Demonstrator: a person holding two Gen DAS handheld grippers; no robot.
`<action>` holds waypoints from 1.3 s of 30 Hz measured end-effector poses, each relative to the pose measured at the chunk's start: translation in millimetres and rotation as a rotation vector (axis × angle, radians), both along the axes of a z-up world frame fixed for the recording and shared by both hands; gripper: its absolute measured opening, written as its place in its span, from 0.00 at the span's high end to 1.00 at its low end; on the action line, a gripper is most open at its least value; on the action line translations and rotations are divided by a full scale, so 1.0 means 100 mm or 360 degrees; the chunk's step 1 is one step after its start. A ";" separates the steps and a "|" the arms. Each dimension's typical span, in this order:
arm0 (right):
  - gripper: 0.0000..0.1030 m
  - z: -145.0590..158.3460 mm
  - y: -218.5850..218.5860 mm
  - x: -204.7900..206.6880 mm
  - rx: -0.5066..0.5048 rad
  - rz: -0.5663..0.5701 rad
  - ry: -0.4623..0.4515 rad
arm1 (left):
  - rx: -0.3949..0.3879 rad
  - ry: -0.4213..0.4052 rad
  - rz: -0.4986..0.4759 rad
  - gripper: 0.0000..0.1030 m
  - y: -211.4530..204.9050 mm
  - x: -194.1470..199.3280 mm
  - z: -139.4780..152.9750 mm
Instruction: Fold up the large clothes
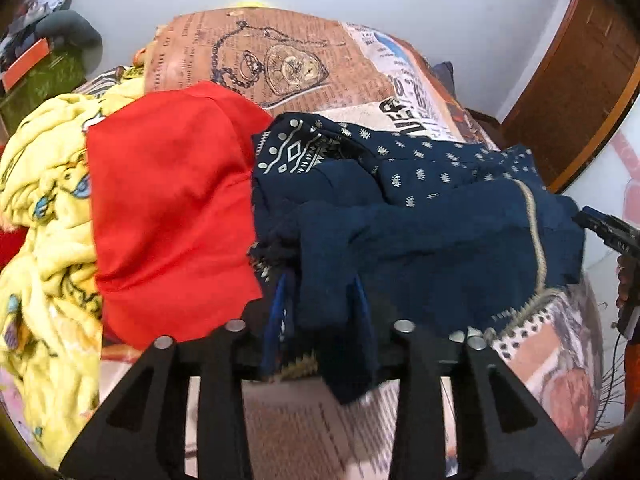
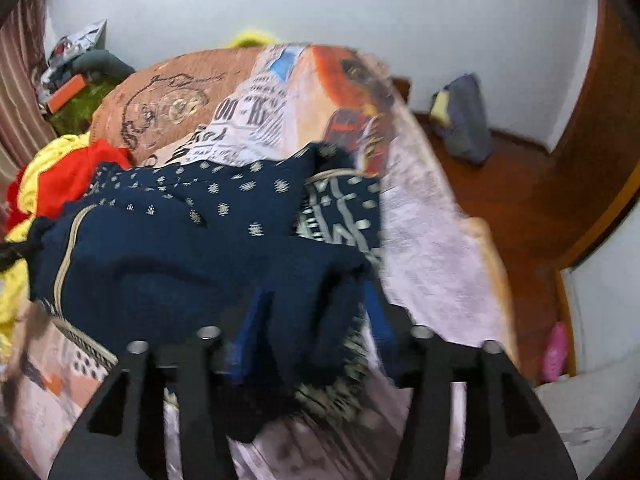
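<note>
A large navy garment (image 1: pixel 420 216) with white printed motifs and a beige trim lies bunched on the bed. My left gripper (image 1: pixel 320 304) is shut on a fold of it at its near edge, the cloth draping over the blue fingers (image 1: pixel 278 308). My right gripper (image 2: pixel 312 308) is shut on another fold of the same navy garment (image 2: pixel 180 248), near its other end. The right gripper also shows at the right edge of the left wrist view (image 1: pixel 612 236). The right view is blurred.
A red garment (image 1: pixel 168 200) and a yellow cartoon-print blanket (image 1: pixel 44 216) lie left of the navy one. The bed has a newspaper-print cover (image 1: pixel 288 64). Wooden floor (image 2: pixel 500 200), a grey bag (image 2: pixel 464 120) and a wooden door (image 1: pixel 576 80) are to the right.
</note>
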State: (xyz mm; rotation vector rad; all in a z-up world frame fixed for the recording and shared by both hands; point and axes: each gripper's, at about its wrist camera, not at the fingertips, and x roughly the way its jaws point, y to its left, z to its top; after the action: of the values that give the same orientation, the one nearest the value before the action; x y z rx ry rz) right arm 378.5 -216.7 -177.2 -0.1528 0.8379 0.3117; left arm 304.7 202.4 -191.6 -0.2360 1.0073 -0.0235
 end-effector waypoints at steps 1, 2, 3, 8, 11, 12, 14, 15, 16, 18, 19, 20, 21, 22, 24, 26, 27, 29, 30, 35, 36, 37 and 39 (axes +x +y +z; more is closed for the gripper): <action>0.45 0.04 -0.03 -0.09 0.0004 0.0003 -0.0013 | -0.0015 0.0001 0.0009 0.61 0.03 -0.02 0.01; 0.44 0.05 -0.06 -0.13 0.0015 0.0005 -0.0013 | -0.0041 0.0007 0.0015 0.61 0.05 -0.08 0.01; 0.44 0.05 -0.07 -0.19 0.0034 0.0011 -0.0008 | -0.0077 0.0026 0.0013 0.61 0.07 -0.12 0.00; 0.44 -0.05 -0.05 -0.40 0.0065 0.0049 0.0062 | -0.0346 0.0143 -0.0018 0.61 0.05 -0.23 -0.20; 0.44 -0.21 0.03 -0.45 0.0058 0.0069 0.0127 | -0.0377 0.0184 -0.0018 0.61 -0.04 -0.25 -0.33; 0.44 -0.26 0.05 -0.43 0.0044 0.0069 0.0143 | -0.0384 0.0192 -0.0019 0.61 -0.07 -0.24 -0.36; 0.44 -0.38 0.08 -0.40 0.0022 0.0072 0.0189 | -0.0400 0.0210 -0.0017 0.61 -0.12 -0.20 -0.40; 0.44 -0.42 0.10 -0.39 0.0016 0.0077 0.0208 | -0.0384 0.0217 -0.0013 0.61 -0.15 -0.18 -0.42; 0.44 -0.45 0.12 -0.38 0.0010 0.0078 0.0209 | -0.0374 0.0216 -0.0013 0.61 -0.16 -0.17 -0.42; 0.44 -0.47 0.16 -0.36 -0.0004 0.0090 0.0191 | -0.0366 0.0194 -0.0019 0.61 -0.18 -0.14 -0.39; 0.44 -0.47 0.18 -0.34 -0.0002 0.0096 0.0180 | -0.0368 0.0182 -0.0019 0.61 -0.18 -0.14 -0.37; 0.44 -0.46 0.19 -0.32 0.0004 0.0095 0.0174 | -0.0372 0.0169 -0.0017 0.61 -0.17 -0.13 -0.34; 0.44 -0.45 0.20 -0.29 0.0023 0.0100 0.0183 | -0.0385 0.0148 -0.0010 0.61 -0.16 -0.14 -0.31; 0.44 -0.44 0.21 -0.28 0.0047 0.0105 0.0186 | -0.0401 0.0132 -0.0008 0.61 -0.14 -0.14 -0.29; 0.44 -0.41 0.22 -0.25 0.0106 0.0112 0.0175 | -0.0456 0.0105 0.0001 0.61 -0.08 -0.13 -0.27; 0.44 -0.42 0.26 -0.20 0.0130 0.0111 0.0183 | -0.0469 0.0121 0.0029 0.61 -0.04 -0.10 -0.30; 0.44 -0.44 0.28 -0.18 0.0146 0.0114 0.0198 | -0.0466 0.0136 0.0036 0.61 -0.03 -0.08 -0.34; 0.48 -0.51 0.31 -0.11 0.0208 0.0112 0.0264 | -0.0500 0.0170 0.0040 0.62 -0.02 -0.05 -0.43; 0.49 -0.54 0.33 -0.10 0.0223 0.0102 0.0292 | -0.0540 0.0186 0.0051 0.65 -0.01 -0.04 -0.48; 0.78 -0.49 0.36 -0.18 0.0229 0.0126 0.0276 | -0.0543 0.0157 0.0065 0.90 -0.02 -0.08 -0.45; 0.80 -0.43 0.35 -0.21 0.0236 0.0145 0.0268 | -0.0484 0.0133 0.0045 0.93 -0.05 -0.11 -0.37; 0.85 -0.39 0.33 -0.22 0.0238 0.0159 0.0257 | -0.0461 0.0125 0.0023 0.94 -0.08 -0.12 -0.31; 0.86 -0.26 0.31 -0.27 0.0211 0.0190 0.0196 | -0.0442 0.0085 -0.0019 0.96 -0.12 -0.13 -0.14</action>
State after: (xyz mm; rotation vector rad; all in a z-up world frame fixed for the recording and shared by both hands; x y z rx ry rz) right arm 351.9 -185.6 -203.3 -0.0604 0.9289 0.4912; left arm 291.3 190.6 -205.7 -0.4865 1.0580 -0.1696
